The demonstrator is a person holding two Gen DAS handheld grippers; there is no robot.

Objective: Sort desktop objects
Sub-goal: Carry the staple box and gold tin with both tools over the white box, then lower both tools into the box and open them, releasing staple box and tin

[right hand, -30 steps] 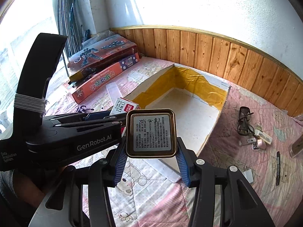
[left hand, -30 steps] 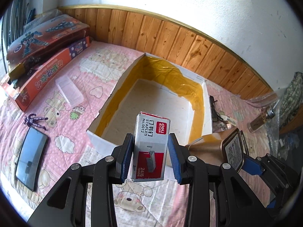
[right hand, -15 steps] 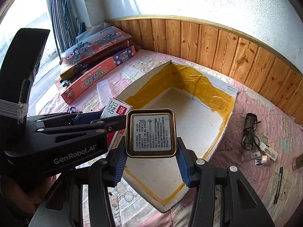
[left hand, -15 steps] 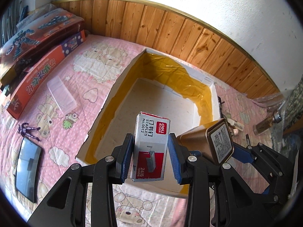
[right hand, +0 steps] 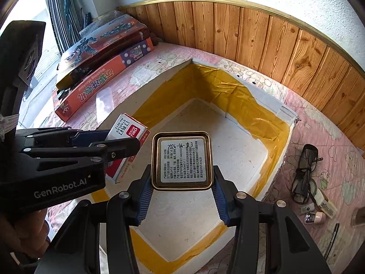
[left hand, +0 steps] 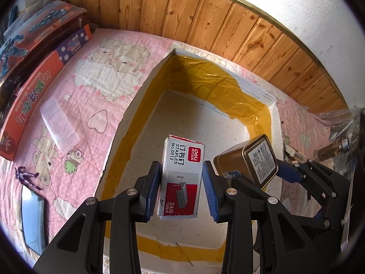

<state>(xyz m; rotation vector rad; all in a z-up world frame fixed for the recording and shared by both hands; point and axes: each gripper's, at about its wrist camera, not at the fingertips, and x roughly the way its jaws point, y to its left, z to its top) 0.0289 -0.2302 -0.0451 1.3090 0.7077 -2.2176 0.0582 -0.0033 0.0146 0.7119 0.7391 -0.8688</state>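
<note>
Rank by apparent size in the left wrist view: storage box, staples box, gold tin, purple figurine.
1. storage box, by far.
2. staples box.
3. gold tin; both held close to the camera, so their order is unsure.
4. purple figurine, smallest.

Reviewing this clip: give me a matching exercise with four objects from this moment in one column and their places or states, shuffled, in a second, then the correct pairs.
Objects
1. white and red cardboard staples box
2. gold metal tin with a printed label
3. clear plastic case
4. dark-framed glasses

Places
A. on the pink quilt by the orange game box
B. clamped in the right gripper
C. on the quilt right of the yellow-taped tray
D. clamped in the left gripper

Pairs: 1-D, 2-B, 3-A, 4-C
</note>
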